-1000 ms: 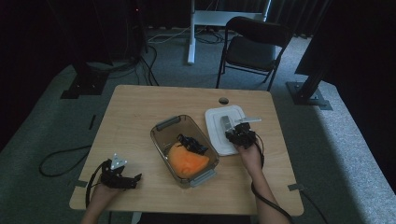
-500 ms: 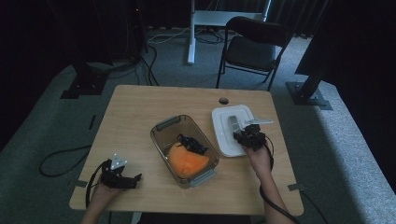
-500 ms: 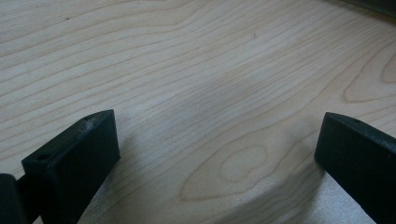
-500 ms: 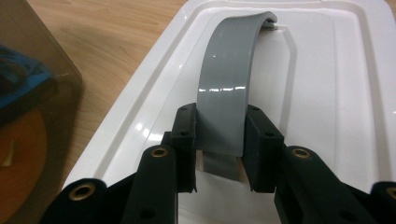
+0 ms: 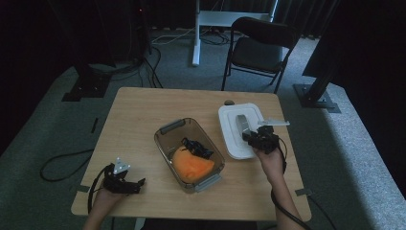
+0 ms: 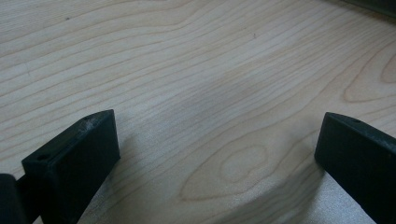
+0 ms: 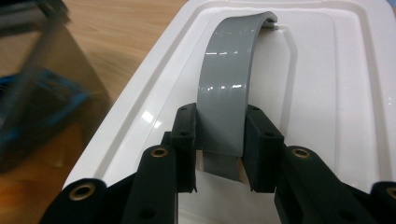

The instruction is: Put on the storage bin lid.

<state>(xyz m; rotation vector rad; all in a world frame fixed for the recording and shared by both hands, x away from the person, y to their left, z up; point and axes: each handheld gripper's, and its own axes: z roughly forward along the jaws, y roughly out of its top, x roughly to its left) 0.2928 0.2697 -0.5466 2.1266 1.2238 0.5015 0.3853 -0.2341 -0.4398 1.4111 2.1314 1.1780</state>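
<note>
I'm looking down on a pale wooden tabletop (image 5: 143, 115) in a dim room, grey carpet and a black chair (image 5: 261, 48) beyond its far edge. My right gripper (image 7: 219, 140) is clenched on the grey handle (image 7: 226, 93) of the white lid (image 5: 230, 124), near the right edge; its long axis runs toward the far edge. My left gripper (image 5: 125, 181) rests released at the near left corner.

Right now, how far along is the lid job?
Done: right tool is shut on the lid's grey handle. In hand: lid held beside the box, not over it. Left: set it on the box, which holds orange and black items. Left tool rests open on the table.
</note>
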